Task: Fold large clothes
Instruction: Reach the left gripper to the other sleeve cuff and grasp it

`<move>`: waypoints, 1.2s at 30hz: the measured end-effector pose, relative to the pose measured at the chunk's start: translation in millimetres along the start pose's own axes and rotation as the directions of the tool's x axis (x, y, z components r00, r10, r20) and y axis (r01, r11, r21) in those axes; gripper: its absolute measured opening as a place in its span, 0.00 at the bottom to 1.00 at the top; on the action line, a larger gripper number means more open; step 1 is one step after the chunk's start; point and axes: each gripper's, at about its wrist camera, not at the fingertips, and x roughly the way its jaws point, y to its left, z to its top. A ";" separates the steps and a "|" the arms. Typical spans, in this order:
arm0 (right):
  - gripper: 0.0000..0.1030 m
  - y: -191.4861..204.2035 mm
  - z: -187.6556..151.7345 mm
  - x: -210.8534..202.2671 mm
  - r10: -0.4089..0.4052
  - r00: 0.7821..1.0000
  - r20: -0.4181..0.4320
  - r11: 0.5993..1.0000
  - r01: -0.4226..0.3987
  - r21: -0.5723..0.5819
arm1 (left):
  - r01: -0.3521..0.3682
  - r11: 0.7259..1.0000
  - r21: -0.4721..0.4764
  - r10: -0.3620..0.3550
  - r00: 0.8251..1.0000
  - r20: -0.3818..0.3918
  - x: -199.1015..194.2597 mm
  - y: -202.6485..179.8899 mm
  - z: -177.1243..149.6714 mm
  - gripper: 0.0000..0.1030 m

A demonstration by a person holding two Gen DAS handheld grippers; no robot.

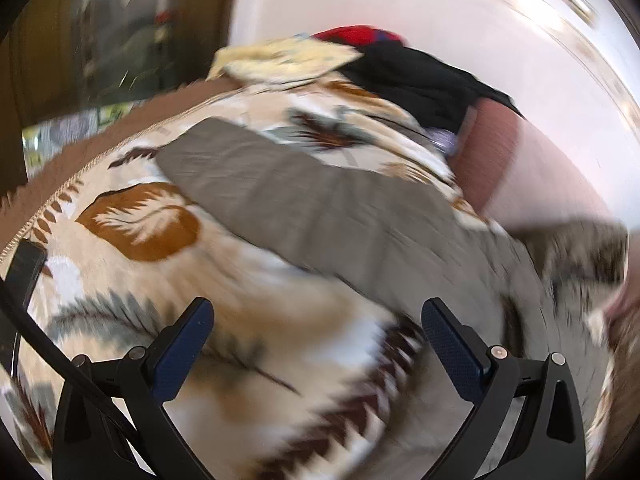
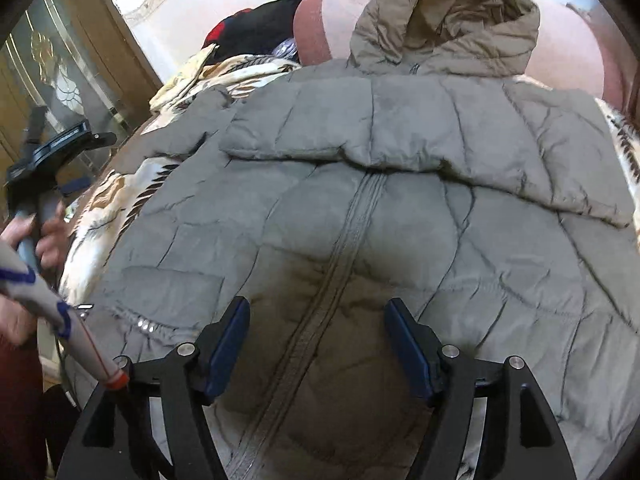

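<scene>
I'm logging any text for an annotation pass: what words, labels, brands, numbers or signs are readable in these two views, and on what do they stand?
None can be read.
Left hand-held gripper: a pale strip along its dark body in the right wrist view, too small and blurred to read.
Grey hooded jacket: no visible label or print.
Patterned blanket: leaf motifs only, no lettering.
Left wrist view is motion-blurred; nothing legible there.

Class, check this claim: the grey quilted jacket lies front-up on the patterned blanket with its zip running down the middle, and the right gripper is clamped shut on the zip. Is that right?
Not quite. In the right wrist view the right gripper is open, its jaws apart on either side of the zip, gripping nothing. The grey quilted jacket does lie front-up on the patterned blanket.
</scene>
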 end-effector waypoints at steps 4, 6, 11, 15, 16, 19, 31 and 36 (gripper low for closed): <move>0.73 10.8 -5.6 -6.7 0.038 0.999 0.014 0.999 -0.037 -0.021 | -0.054 0.988 -0.144 0.047 0.997 -0.053 31.3 70.1 43.1 0.86; 0.73 11.0 -8.8 -11.3 0.058 0.998 0.016 0.998 -0.057 -0.020 | -0.068 0.975 -0.212 0.053 0.996 -0.075 44.6 100.1 60.1 0.63; 0.73 9.9 -10.9 -12.0 0.091 0.996 0.012 0.996 -0.091 -0.003 | 0.025 0.931 -0.365 -0.052 0.996 -0.066 74.2 148.3 88.9 0.62; 0.73 4.5 -12.4 -11.6 0.106 0.994 0.010 0.994 -0.106 0.026 | 0.098 0.897 -0.430 -0.134 0.990 -0.053 99.2 163.0 100.2 0.62; 0.73 3.4 -12.2 -11.4 0.106 0.994 0.011 0.994 -0.107 0.032 | 0.112 0.889 -0.445 -0.153 0.987 -0.057 107.7 163.5 100.9 0.62; 0.73 1.1 -12.1 -10.4 0.110 0.994 0.011 0.993 -0.110 0.048 | 0.112 0.867 -0.485 -0.160 0.985 -0.058 128.1 164.6 97.1 0.62; 0.73 -67.0 2.9 -48.4 -0.063 0.988 0.143 0.958 0.019 0.286 | 0.112 0.935 -0.335 -0.100 0.994 0.052 88.1 116.7 105.8 0.12; 0.73 -97.6 -4.5 -36.9 -0.193 0.981 0.022 0.907 0.170 0.384 | 0.144 0.960 -0.241 -0.127 0.988 0.085 39.8 75.9 116.3 0.12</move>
